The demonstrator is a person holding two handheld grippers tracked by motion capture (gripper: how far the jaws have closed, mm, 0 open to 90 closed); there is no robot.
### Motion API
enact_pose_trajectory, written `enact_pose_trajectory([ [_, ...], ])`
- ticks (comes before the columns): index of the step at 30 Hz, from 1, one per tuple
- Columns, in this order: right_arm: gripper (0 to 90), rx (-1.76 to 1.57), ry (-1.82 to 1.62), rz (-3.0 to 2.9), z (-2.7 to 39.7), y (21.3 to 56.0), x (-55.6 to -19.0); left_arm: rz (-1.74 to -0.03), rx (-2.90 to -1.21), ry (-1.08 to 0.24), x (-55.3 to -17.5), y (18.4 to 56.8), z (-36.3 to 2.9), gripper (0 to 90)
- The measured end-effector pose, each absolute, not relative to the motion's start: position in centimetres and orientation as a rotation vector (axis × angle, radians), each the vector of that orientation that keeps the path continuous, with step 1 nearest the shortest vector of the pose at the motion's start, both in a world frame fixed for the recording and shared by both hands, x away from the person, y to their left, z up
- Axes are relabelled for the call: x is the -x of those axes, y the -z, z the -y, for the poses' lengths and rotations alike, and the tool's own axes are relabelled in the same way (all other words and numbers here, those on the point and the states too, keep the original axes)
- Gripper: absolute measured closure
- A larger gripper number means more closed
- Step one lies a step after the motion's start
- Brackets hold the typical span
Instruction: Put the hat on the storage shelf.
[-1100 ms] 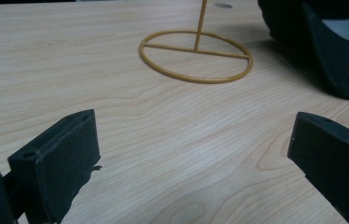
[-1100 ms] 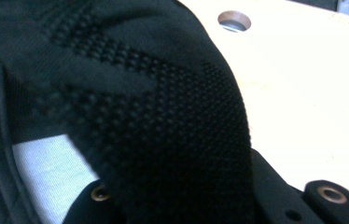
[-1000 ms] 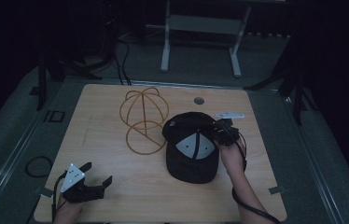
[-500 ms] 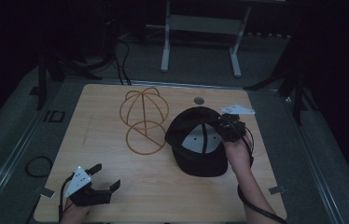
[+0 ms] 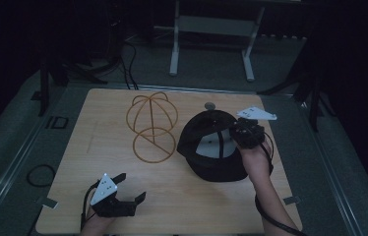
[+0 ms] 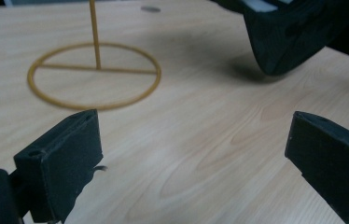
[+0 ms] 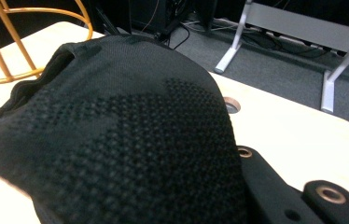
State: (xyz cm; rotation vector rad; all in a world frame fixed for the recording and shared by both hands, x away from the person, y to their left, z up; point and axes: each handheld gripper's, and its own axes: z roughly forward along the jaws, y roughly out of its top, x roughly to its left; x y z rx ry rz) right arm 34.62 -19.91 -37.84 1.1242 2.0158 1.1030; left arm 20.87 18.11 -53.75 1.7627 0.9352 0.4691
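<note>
Black mesh cap [image 5: 211, 147] hangs lifted off the worktop [image 5: 182, 201], pinched in the right gripper [image 5: 245, 133] just beside the wire stand [image 5: 151, 129]. Left gripper [image 5: 118, 199] waits near me, fingers spread, empty. Next, I'd guess: lower the cap's crown over the stand's dome.

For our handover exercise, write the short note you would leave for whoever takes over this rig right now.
Right gripper: shut on the black cap, holding it lifted and tilted over the table's right side.
Left gripper: open and empty, low near the front left edge.
Wire cap stand: upright and bare, left of the cap.
Done: cap picked up.
Left, probably: set the cap on the stand, then let go.
</note>
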Motion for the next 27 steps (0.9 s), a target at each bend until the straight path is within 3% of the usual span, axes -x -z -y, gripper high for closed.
enact_pose_trajectory([
  [8, 88.8, -1.101, -1.120, -2.008, 19.9, 37.7, -33.8, -0.951, -1.792, -0.512, -22.0, 52.2, -16.6, 7.8],
  [27, 88.8, -1.042, -1.160, -2.040, 18.8, 38.3, -32.3, -0.835, -1.835, -0.466, -24.9, 48.0, -10.6, 11.4],
])
